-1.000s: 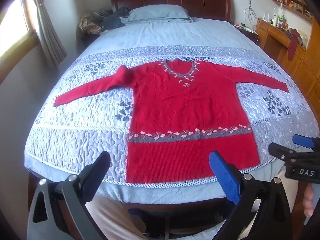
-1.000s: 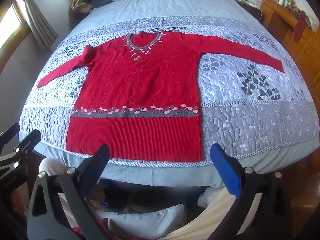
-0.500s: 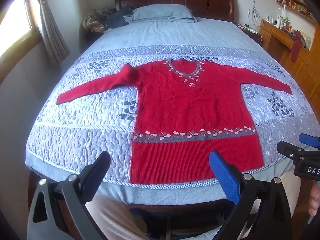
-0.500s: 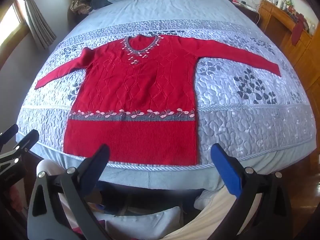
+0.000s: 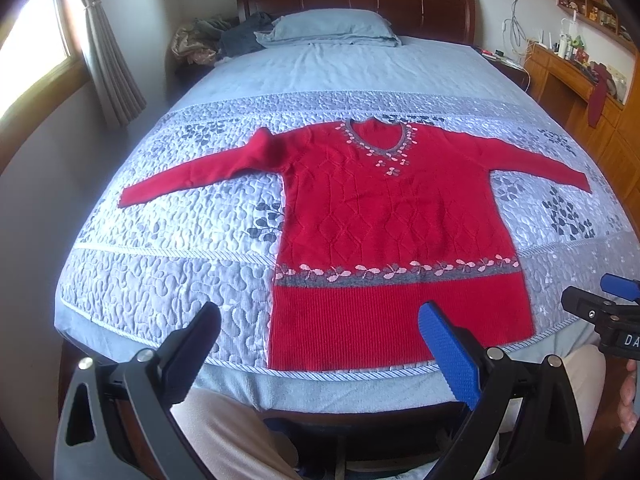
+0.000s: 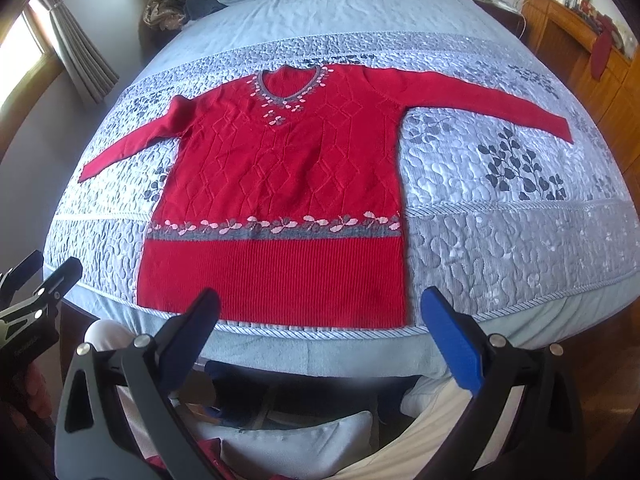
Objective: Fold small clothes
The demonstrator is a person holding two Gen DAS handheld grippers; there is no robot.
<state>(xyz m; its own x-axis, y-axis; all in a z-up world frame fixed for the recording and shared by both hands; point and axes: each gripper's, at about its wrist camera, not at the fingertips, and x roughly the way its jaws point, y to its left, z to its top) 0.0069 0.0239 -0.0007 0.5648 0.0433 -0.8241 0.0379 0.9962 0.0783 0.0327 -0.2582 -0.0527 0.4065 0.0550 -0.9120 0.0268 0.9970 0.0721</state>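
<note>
Both tools [image 5: 320, 324] [image 6: 322, 306] wide apart, empty, nearer the flat red sweater [image 5: 392, 236] than before; hem closer

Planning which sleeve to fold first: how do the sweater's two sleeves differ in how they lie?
The left sleeve is bunched into a raised fold near its shoulder; the right sleeve lies smooth. In the right wrist view, the left sleeve's cuff sits lower down the quilt than the right's. Both are spread out flat, away from the sweater body, unfolded.
</note>
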